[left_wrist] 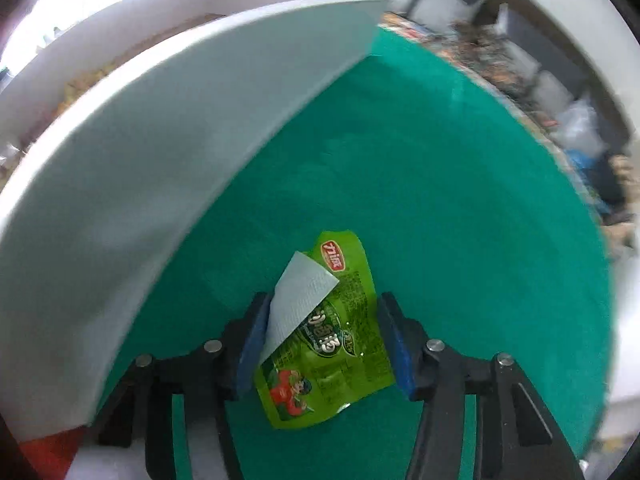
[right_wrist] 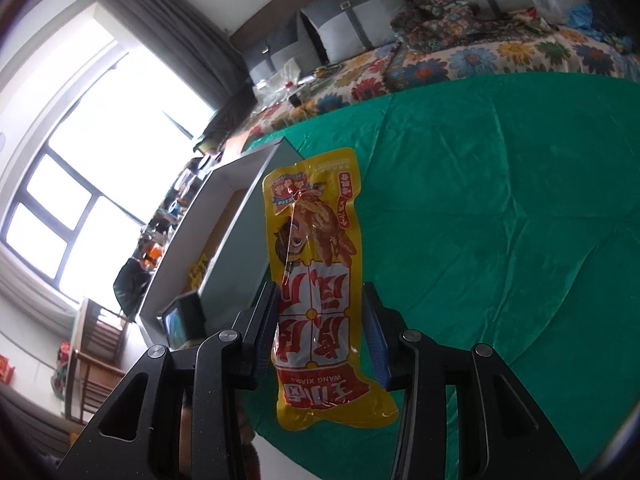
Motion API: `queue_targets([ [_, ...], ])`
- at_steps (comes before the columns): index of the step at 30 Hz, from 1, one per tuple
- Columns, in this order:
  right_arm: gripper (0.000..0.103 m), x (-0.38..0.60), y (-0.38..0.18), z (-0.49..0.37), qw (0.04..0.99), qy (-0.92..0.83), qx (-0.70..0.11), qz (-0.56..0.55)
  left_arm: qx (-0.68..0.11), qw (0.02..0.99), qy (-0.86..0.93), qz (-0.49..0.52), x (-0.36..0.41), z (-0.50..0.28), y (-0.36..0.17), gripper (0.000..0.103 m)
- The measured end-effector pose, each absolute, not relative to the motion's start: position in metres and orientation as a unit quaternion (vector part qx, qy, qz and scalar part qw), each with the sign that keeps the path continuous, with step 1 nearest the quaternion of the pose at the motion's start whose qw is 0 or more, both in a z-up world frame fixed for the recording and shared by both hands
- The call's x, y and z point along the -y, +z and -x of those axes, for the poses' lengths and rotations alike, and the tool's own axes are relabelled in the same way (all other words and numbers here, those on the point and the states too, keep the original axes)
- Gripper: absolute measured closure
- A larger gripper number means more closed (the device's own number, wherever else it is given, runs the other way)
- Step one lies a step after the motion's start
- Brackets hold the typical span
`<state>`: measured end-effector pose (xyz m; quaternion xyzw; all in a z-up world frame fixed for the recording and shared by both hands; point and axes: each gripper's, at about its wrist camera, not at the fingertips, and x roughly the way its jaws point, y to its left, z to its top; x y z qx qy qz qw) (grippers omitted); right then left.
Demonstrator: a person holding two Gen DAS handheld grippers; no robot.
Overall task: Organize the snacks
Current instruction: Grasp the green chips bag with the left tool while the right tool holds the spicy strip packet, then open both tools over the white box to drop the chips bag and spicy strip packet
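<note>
Left gripper [left_wrist: 320, 344]: blue-padded jaws at a middling width, flanking a small green foil snack sachet [left_wrist: 328, 356] with a folded-over white corner. The left pad touches the white flap; the right pad sits at the sachet's edge. Whether the pads actually press cannot be told. The sachet lies flat on the green cloth table cover [left_wrist: 460, 200], just beside the outer wall of the white rectangular cardboard box [left_wrist: 160, 160].

Right gripper [right_wrist: 320, 336]: jaws narrow, closed on a long yellow plastic packet printed with red characters and a chicken-foot picture [right_wrist: 316, 280]. The packet stands out along the fingers, clear of the cloth, its far end in front of the same white box [right_wrist: 240, 216]. The box interior shows a brown floor and something yellow inside.

Judgement on the step: left is at the grasp, right is carrying toward the box.
- Left: the sachet is thin and slick; squeezing on the loose flap alone risks it slipping out. Better to seat both pads across the body, close until the foil buckles slightly, then lift straight up before moving over the box wall.
- Right: the long packet will droop; clear the rim with the far end first, lower it inside, then release.
- Keep the two hands apart near the rim.

Surface: green cloth, creased in fold lines, otherwise bare near the sachet.

Room: a bed with a flowered spread and grey pillows [right_wrist: 352, 24] beyond the table; a large bright window with dark curtains [right_wrist: 92, 184] to the left; wooden furniture below it.
</note>
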<state>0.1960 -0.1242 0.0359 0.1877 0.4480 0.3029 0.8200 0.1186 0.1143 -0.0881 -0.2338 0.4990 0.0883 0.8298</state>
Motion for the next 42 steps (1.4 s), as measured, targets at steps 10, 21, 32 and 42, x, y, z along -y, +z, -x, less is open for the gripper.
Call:
queue_targets([
  [10,0.061,0.078,0.067,-0.197,0.809,0.340,-0.442,-0.184,-0.397,0.850,-0.033,0.345,-0.168,-0.072,0.025,0.050],
  [21,0.060,-0.148,0.089,-0.187,0.748,0.471,-0.451,-0.123,-0.400,0.875,0.178,0.209,-0.346,-0.045,0.057,0.044],
  [32,0.036,-0.185,0.037,-0.167,0.743,0.454,-0.490,-0.046,-0.406,0.876,0.254,0.057,-0.327,-0.032,0.039,0.009],
  [42,0.021,-0.161,0.084,-0.147,0.832,0.385,-0.393,0.066,-0.358,0.884,0.290,0.078,-0.307,-0.013,0.082,0.001],
])
